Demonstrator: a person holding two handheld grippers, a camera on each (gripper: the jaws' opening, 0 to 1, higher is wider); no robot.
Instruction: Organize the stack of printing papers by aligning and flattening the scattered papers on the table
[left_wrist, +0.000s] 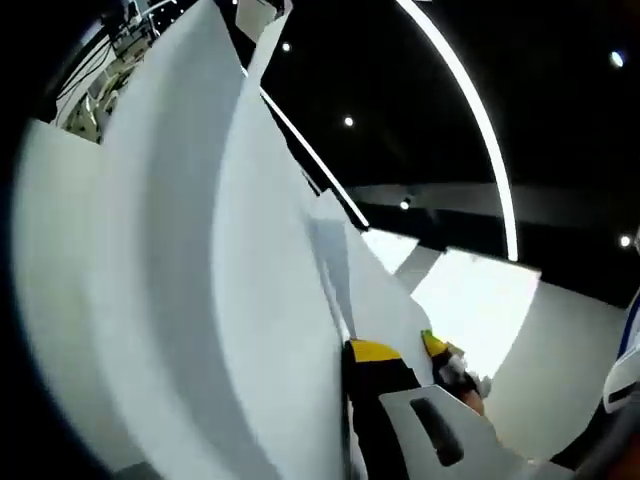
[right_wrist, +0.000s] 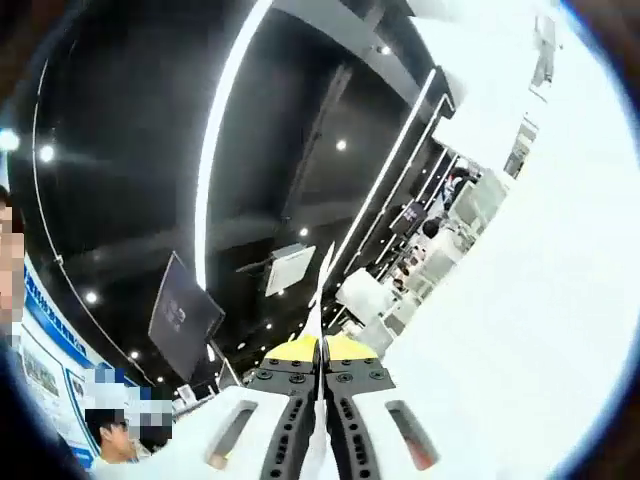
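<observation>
White printing papers (left_wrist: 190, 260) are lifted off the table and stand on edge, curving across the left half of the left gripper view. My left gripper (left_wrist: 350, 352) looks shut on their lower edge: one yellow-tipped jaw presses the sheets and the other is hidden behind them. A second yellow tip (left_wrist: 436, 346) beside it seems to be the other gripper. In the right gripper view, my right gripper (right_wrist: 322, 346) is shut on the thin edge of the papers (right_wrist: 530, 300), which rise between the jaws and spread over the right side.
Both cameras look up at a dark ceiling with long light strips (right_wrist: 215, 150) and small spotlights. A person (right_wrist: 115, 435) stands at the lower left of the right gripper view. Shelving and equipment (right_wrist: 450, 200) show in the distance.
</observation>
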